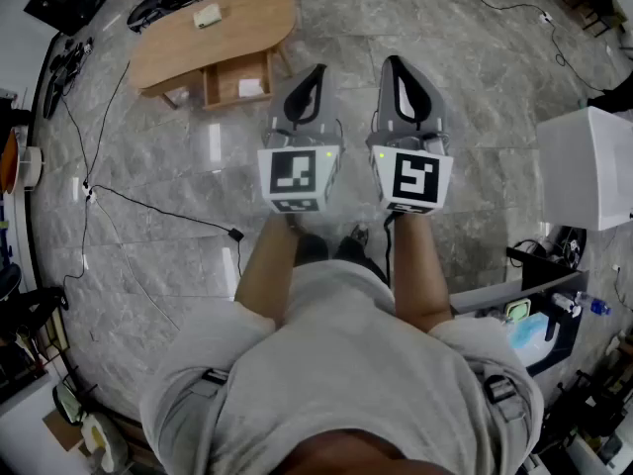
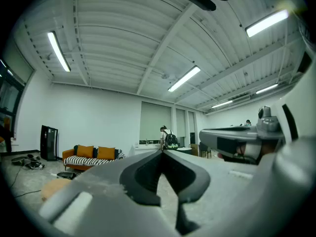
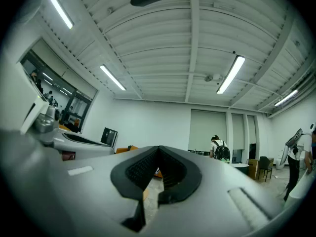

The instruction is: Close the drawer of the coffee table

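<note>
from the head view i see the bench (image 1: 232, 28) at the upper left, a light wooden oval top standing on a grey marbled floor (image 1: 475, 77). its drawer (image 1: 237, 103) hangs below the top and is pulled out towards me. it is an open box of the same pale wood, with a white thing (image 1: 250, 87) lying inside. a small pale item (image 1: 206, 15) lies on the bench top. both tools are held side by side in front of my body, well apart from the drawer. the left hand-held gripper (image 1: 318, 69) points towards the bench's right end and the right hand-held gripper (image 1: 393, 62) is just beside it. a black cable (image 1: 148, 206) trails across the floor at the left.

in the left gripper view the left hand-held gripper (image 2: 162, 153) is clenched, its dark pads meeting at the tip with nothing between them. beyond it stands an orange sofa (image 2: 91, 157), and a person with a backpack (image 2: 168, 138) is at the far wall.

in the right gripper view the right hand-held gripper (image 3: 158, 148) is clenched too and empty. the same backpack shows far off to the right.
</note>
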The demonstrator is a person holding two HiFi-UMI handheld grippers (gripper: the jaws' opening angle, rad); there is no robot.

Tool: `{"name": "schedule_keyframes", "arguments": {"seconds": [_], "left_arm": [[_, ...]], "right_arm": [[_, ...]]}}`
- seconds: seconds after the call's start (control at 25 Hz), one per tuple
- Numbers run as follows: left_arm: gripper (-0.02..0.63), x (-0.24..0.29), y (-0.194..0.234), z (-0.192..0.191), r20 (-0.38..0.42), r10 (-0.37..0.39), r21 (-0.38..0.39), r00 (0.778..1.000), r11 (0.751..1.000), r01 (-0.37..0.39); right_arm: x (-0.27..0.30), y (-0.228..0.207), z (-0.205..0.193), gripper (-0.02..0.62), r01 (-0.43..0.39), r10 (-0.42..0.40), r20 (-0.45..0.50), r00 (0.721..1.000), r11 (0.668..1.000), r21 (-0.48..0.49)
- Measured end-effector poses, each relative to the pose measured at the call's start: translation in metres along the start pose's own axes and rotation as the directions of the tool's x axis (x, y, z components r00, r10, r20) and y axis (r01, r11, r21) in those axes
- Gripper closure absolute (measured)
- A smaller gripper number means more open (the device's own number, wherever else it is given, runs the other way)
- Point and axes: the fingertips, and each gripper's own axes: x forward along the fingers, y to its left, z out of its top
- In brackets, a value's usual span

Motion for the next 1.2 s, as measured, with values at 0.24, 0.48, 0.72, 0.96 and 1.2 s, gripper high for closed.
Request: {"name": "schedule_keyframes", "arguments": {"seconds": [0.24,0.48,0.72,0.96,1.2], "left_arm": [[0.584,0.002,0.013,0.002,0.003,0.005,-0.003,1.000,1.000,-0.005],[0.584,-0.002,0.040,-0.003,0.005,0.023,-0.014,1.000,1.000,-0.023],[0.584,-0.016,0.091,0.000,0.016,0.068,-0.014,0.998,0.998,-0.068],[0.584,-0.044,0.171,0.002,0.023,0.146,-0.003,0.989,0.989,-0.146],[0.584,-0.077,0.244,-0.002,0.015,0.238,-0.020,0.971,0.971,-0.238]], "right_arm": [[0.010,0.010,0.000,0.589,-0.007,0.007,-0.007,1.000,1.000,-0.002],[0.025,0.034,0.000,0.589,-0.028,0.028,-0.003,1.000,1.000,-0.001],[0.052,0.081,0.008,0.589,-0.069,0.068,0.043,0.997,0.997,0.034],[0.084,0.149,0.013,0.589,-0.133,0.131,0.048,0.990,0.990,0.045],[0.107,0.208,0.017,0.589,-0.196,0.193,0.053,0.980,0.980,0.047]]}}
